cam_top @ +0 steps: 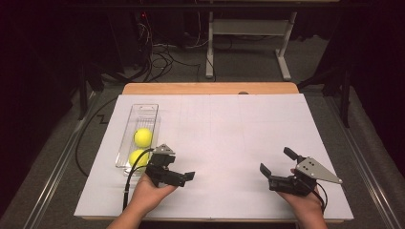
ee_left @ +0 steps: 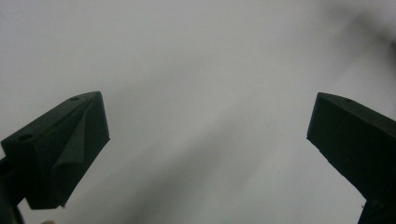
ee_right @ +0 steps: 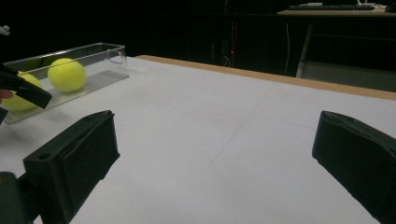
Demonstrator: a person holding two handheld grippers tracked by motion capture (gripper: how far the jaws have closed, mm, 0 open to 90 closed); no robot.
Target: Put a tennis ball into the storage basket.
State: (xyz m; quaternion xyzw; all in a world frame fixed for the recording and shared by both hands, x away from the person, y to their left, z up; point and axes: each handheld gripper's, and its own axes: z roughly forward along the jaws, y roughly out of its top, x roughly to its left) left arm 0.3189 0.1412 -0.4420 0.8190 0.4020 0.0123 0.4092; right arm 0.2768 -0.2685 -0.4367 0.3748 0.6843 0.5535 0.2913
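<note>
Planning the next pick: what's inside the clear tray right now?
Two yellow balls: one mid-tray, another at its near end, partly covered by the left gripper. The far end looks empty.

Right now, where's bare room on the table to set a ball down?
The white sheet is bare from the tray rightward to its right edge, including the patch between the left hand-held gripper and the right hand-held gripper. It is crowded only at the left, where two balls fill the tray's near end.

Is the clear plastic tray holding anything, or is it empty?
Holding: two yellow tennis balls lie in the clear rectangular plastic tray, at its near end; the far end is bare.
</note>
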